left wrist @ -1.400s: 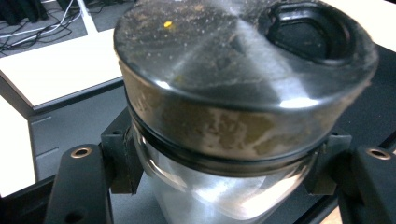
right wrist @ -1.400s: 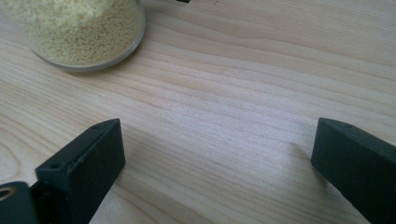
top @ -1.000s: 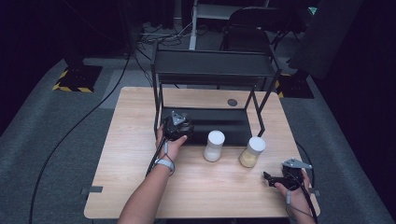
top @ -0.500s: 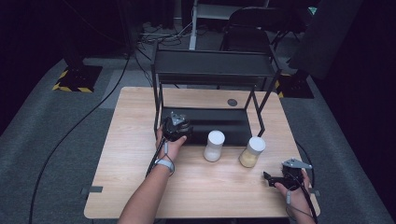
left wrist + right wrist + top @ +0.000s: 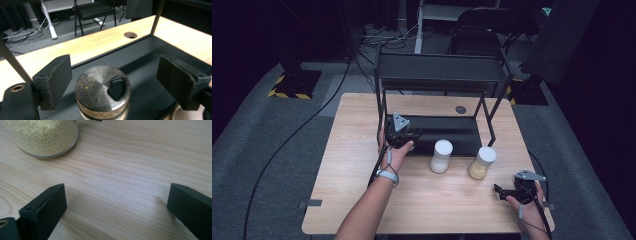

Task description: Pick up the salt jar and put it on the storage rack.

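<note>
Since a second ago, left gripper [image 5: 115,82] has lifted slightly, jaws just opening. Its jar [image 5: 102,91] stands on the shelf [image 5: 140,62] between them, untouched. Right gripper [image 5: 115,210] gapes wide over the table [image 5: 120,170].

From my left gripper [image 5: 113,80] view the jar [image 5: 102,91] under it is chopped off by the bottom edge, so I only get its metal lid and can't tell what's inside. In the high view that jar is buried behind the gripper and my hand. The grain jar [image 5: 42,137] in my right gripper view is cut off at the top, no lid visible.
</note>
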### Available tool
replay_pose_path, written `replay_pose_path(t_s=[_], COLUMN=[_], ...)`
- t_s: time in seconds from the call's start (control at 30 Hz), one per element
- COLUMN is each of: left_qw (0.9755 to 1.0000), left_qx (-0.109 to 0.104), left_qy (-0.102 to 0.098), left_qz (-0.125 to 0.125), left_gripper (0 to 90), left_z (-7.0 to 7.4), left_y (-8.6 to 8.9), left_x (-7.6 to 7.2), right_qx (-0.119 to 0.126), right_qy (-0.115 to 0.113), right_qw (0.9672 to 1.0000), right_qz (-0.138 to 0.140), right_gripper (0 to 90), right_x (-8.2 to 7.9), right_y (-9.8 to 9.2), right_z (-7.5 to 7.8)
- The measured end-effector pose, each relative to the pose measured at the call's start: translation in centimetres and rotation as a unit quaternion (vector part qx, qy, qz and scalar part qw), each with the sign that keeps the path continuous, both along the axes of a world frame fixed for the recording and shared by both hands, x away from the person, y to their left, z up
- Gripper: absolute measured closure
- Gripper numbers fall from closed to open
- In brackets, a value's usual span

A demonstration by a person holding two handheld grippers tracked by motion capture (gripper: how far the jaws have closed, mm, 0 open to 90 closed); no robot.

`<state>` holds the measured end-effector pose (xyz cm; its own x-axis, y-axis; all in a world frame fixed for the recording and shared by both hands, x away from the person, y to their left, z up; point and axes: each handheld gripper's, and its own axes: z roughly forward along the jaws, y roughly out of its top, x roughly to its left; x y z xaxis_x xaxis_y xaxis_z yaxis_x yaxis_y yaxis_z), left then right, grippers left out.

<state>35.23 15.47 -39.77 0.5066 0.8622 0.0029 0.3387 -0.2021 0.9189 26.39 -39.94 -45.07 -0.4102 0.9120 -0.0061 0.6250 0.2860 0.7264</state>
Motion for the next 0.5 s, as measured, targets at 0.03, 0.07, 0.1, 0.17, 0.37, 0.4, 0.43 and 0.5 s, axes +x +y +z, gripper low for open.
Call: replay_pose_path(t_s=[0.03,0.07,0.1,0.17,0.37,0.4,0.43,0.5], left_qw=[1.0,1.0,0.9999,0.9999,0.9992,0.999,0.9987,0.9984], left_qx=[0.005,0.008,0.009,0.012,0.03,0.031,0.033,0.032], left_qy=[-0.002,-0.004,-0.006,-0.01,-0.014,-0.012,-0.014,-0.013], left_qz=[-0.001,0.001,0.002,-0.003,-0.023,-0.031,-0.037,-0.045], left_gripper=[11.8,10.8,9.7,8.4,1.1,0.3,0.3,0.3], left_z=[0.3,0.6,0.9,1.3,2.9,3.1,3.4,3.7], left_y=[0.1,0.1,0.3,0.6,2.2,2.7,3.0,3.8], left_x=[-0.3,-0.7,-1.2,-1.8,-4.0,-4.4,-4.8,-5.7], right_qx=[0.0,0.0,0.0,0.0,0.0,0.0,0.0,0.0], right_qy=[0.0,0.0,0.0,0.0,0.0,0.0,0.0,0.0], right_qw=[1.0,1.0,1.0,1.0,1.0,1.0,1.0,1.0], right_qz=[0.0,0.0,0.0,0.0,0.0,0.0,0.0,0.0], right_gripper=[2.5,2.5,2.5,2.5,2.4,2.4,2.4,2.4], right_x=[0.0,0.0,0.0,0.0,0.0,0.0,0.0,0.0], right_y=[0.0,0.0,0.0,0.0,0.0,0.0,0.0,0.0], right_z=[0.0,0.0,0.0,0.0,0.0,0.0,0.0,0.0])
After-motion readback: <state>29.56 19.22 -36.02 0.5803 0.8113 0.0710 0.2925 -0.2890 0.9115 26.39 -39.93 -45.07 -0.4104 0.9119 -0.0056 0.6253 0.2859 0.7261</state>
